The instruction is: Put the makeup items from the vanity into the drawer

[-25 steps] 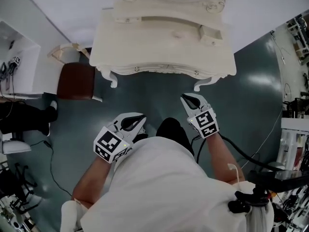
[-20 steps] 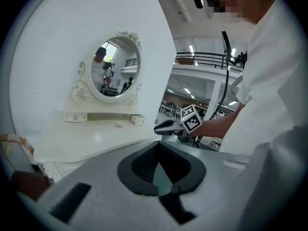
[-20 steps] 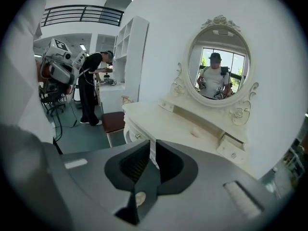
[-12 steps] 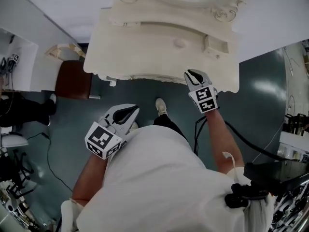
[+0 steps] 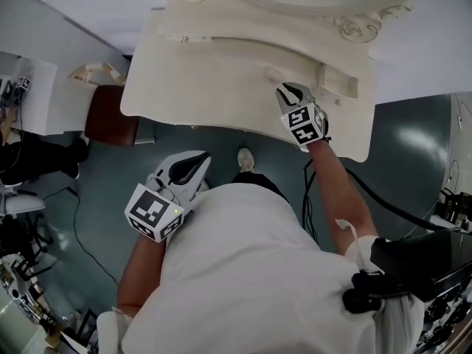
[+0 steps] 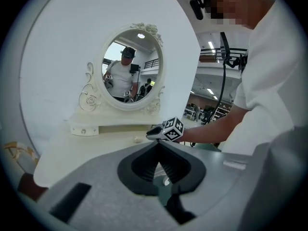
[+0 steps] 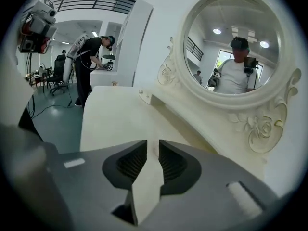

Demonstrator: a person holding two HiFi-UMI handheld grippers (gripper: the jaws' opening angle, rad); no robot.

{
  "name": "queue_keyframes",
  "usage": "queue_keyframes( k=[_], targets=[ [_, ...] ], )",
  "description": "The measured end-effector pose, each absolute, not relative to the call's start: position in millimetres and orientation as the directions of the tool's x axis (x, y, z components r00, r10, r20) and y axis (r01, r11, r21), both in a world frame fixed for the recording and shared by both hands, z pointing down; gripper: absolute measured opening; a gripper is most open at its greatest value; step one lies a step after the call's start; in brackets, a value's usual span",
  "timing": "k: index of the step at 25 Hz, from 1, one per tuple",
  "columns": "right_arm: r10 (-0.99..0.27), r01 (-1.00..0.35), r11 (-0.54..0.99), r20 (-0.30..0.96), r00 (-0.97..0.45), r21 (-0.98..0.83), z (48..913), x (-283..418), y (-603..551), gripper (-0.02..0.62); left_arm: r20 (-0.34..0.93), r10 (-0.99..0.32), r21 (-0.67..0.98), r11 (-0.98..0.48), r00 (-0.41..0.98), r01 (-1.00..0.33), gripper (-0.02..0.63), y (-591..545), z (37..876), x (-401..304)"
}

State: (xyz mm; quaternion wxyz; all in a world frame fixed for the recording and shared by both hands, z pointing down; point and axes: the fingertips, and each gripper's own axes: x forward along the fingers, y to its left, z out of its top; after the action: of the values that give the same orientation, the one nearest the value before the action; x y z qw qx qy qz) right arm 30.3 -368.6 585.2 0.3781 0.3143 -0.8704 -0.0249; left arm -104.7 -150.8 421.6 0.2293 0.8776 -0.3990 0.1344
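The cream vanity (image 5: 199,80) fills the top of the head view, with its oval mirror (image 6: 131,71) behind a low shelf. One small pale item (image 5: 274,72) lies on the top near the shelf; the left gripper view shows the item (image 6: 138,139) too. My right gripper (image 5: 293,93) hovers over the vanity top just beside it, its jaws a narrow gap apart with nothing between them. A small box-shaped drawer (image 5: 341,83) sticks out at the shelf's right end. My left gripper (image 5: 186,169) hangs over the floor in front of the vanity, jaw tips touching, empty.
A stool with a brown seat (image 5: 110,116) stands left of the vanity. Further left are a white table (image 5: 29,94) and a person in dark clothes (image 5: 37,161). Cables (image 5: 81,227) run over the grey floor. Racks of equipment stand at the right edge (image 5: 450,212).
The view has come closer to the vanity. My right gripper has moved forward from over the floor to over the vanity top. My left gripper has stayed low over the floor.
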Motion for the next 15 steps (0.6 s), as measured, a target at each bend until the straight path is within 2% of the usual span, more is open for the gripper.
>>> queue_keyframes(
  k=[8,15],
  targets=[
    [-0.509,-0.470,0.841,0.687,-0.518,0.269,618.7,17.8,-411.4,0.095,0.456,-0.684,0.294,-0.487,0.569,-0.822,0.002,-173.1,427.8,-108.4],
    [-0.483,-0.457,0.854,0.711,-0.512,0.251,636.3,12.8,-425.0,0.080,0.475,-0.692,0.289,-0.460,0.543,-0.840,0.002,-185.9,427.8,-109.4]
  ],
)
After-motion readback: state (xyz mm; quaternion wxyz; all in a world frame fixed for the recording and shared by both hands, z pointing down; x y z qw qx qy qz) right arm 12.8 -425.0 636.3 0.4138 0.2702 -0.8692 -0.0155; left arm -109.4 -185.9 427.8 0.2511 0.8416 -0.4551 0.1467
